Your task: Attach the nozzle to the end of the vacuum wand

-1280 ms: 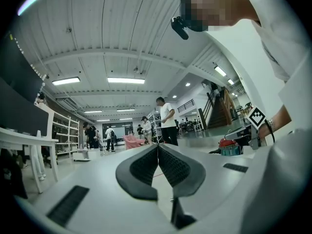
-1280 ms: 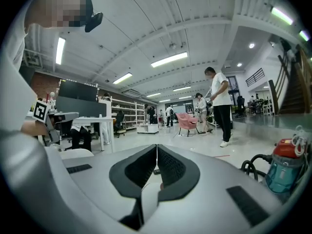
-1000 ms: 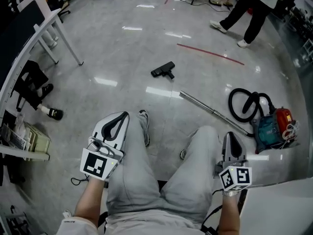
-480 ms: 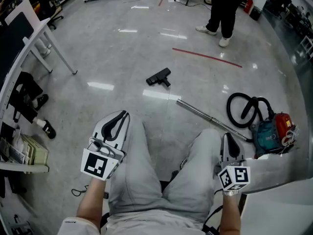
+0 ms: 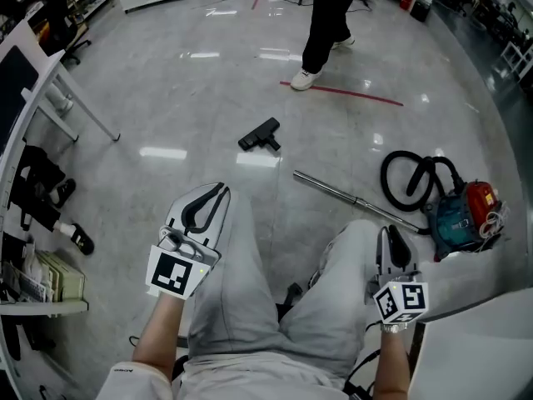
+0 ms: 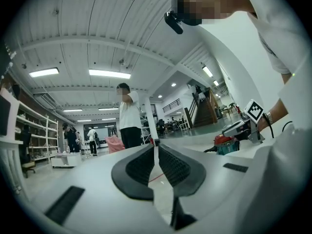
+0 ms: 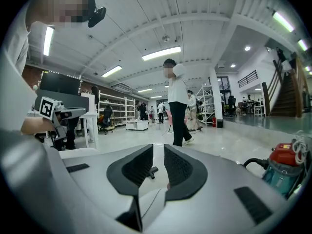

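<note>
Wearer's grey trouser legs [image 5: 241,307] fill the near frame, a gripper in each hand above the knees. Left gripper [image 5: 218,190] is clenched, pads together, nothing between them. Right gripper [image 5: 391,231] has just been opening: its jaws stand a narrow gap apart, gripping nothing, and in its own view the far-off nozzle shows through that gap. Each gripper's cube carries a black-and-white square marker, a pattern only, no letters. A white surface [image 5: 479,340] at bottom right is cut off by the frame edge, so I can't tell what it is. Beyond the right knee a silver wand [image 5: 354,199] lies flat on the glossy grey floor [image 5: 166,107], slanting toward a looped black hose [image 5: 408,177] and a teal-and-red vacuum [image 5: 462,215]; how the wand meets the hose is hard to make out, and any label on the vacuum is too small to read. The nozzle [image 5: 260,135] is black, a short T-shaped piece, lying on the floor well apart from the wand's free end, touching nothing. At left are a white desk [image 5: 62,73] and black shoes [image 5: 81,238], partly cropped. Farthest off, a red floor line [image 5: 350,92] and a passer-by [image 5: 325,23], seen only as dark trousers and a white shoe.
</note>
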`<state>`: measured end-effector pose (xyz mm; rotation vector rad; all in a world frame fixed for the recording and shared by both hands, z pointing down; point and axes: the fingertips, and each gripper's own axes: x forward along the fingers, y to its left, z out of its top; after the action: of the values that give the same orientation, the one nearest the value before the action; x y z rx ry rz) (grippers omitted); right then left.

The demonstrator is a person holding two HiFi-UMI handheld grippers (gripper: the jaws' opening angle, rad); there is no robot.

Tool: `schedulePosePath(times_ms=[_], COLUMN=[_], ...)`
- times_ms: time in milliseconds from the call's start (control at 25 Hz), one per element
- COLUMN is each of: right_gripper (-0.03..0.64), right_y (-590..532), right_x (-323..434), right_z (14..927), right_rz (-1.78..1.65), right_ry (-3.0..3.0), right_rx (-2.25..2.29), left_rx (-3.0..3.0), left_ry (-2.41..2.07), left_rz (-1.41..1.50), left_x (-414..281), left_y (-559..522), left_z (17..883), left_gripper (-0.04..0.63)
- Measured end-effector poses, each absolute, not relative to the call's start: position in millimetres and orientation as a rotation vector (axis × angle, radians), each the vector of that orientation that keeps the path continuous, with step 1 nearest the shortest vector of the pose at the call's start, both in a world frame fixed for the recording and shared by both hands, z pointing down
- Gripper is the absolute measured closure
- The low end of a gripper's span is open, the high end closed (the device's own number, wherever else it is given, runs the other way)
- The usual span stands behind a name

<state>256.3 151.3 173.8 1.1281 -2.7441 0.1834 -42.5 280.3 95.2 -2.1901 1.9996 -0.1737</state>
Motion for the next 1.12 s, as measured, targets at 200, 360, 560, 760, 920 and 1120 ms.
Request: schedulePosePath(times_ms=[200,360,560,760,920,1120], right_gripper=[0.560,0.555,0.554,0.544,0.531,0.524], right_y=[145,139,135,136,130,119], right_x=[255,251,241,234,228,213], right_z=[165,167,162,170,171,170], right_rz=[0.192,0.212,0.205,0.245,0.228,0.229], right_ry=[-2.739,-2.712,-2.690,-2.662,-2.659,-2.647], right_rx=[1.193,1.248,1.313,1.338,1.351,1.386], left_rx=[-2.241,-2.294,-2.357,-2.415,-2.410,-2.407], left_ry=[1.929,1.857,1.756,1.744,1.732,1.749], left_rz=[-0.184,-0.168,-0.190,-0.167,-0.151,-0.194], left_x=[-47,-51,-56,-74,-85,-112], left_y=[256,237,216,198,197,196], left_z=[98,98,105,111,107,115], left_gripper=[0.583,0.583,0.583,0.563,0.558,0.542])
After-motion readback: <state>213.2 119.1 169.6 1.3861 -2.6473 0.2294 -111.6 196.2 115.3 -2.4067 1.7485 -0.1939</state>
